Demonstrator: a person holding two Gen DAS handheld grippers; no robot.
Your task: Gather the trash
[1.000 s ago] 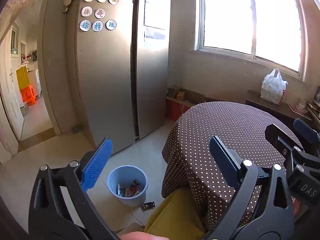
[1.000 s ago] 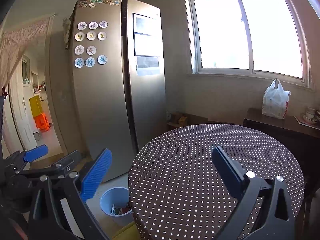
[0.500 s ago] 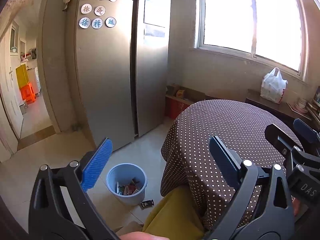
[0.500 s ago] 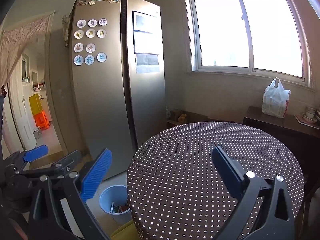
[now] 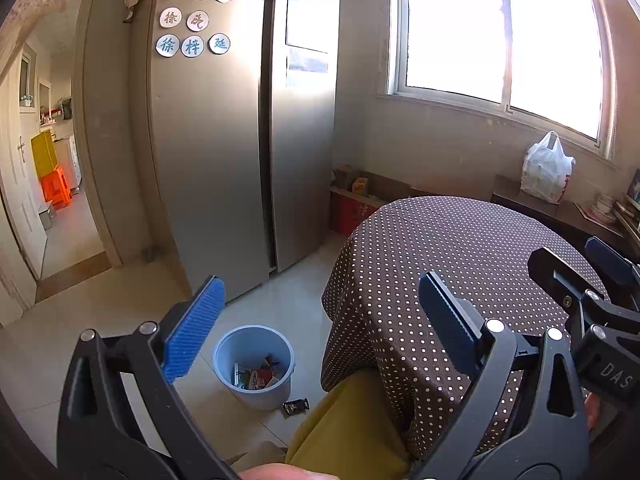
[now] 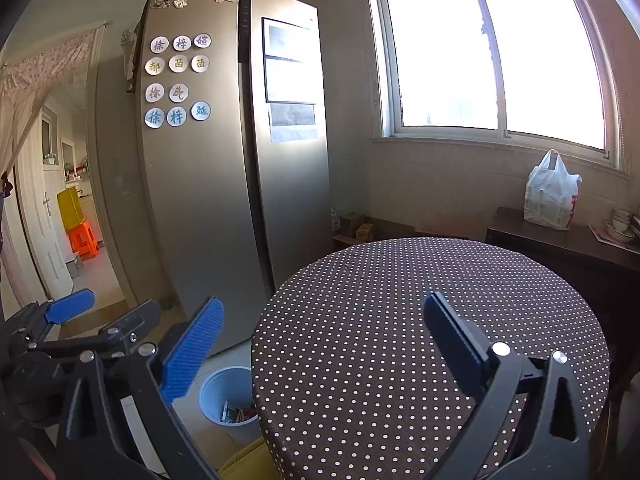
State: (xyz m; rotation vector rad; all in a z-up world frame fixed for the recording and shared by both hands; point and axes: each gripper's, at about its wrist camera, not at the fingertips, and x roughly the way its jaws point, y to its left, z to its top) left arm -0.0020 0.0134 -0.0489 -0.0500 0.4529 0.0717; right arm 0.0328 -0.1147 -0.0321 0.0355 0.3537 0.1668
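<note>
A pale blue bin stands on the tiled floor between the fridge and the table, with several wrappers inside. It also shows in the right wrist view, partly behind the table edge. A small dark wrapper lies on the floor just right of the bin. My left gripper is open and empty, held high above the bin. My right gripper is open and empty above the round table with its brown dotted cloth. The table top looks bare.
A tall steel fridge with round magnets stands behind the bin. Boxes sit in the corner under the window. A white plastic bag rests on a dark sideboard. A doorway opens at left. A yellow seat sits under the table edge.
Both views have shifted slightly; the bin and table sit a little lower and further left in the frames. Both grippers stay open and empty.
</note>
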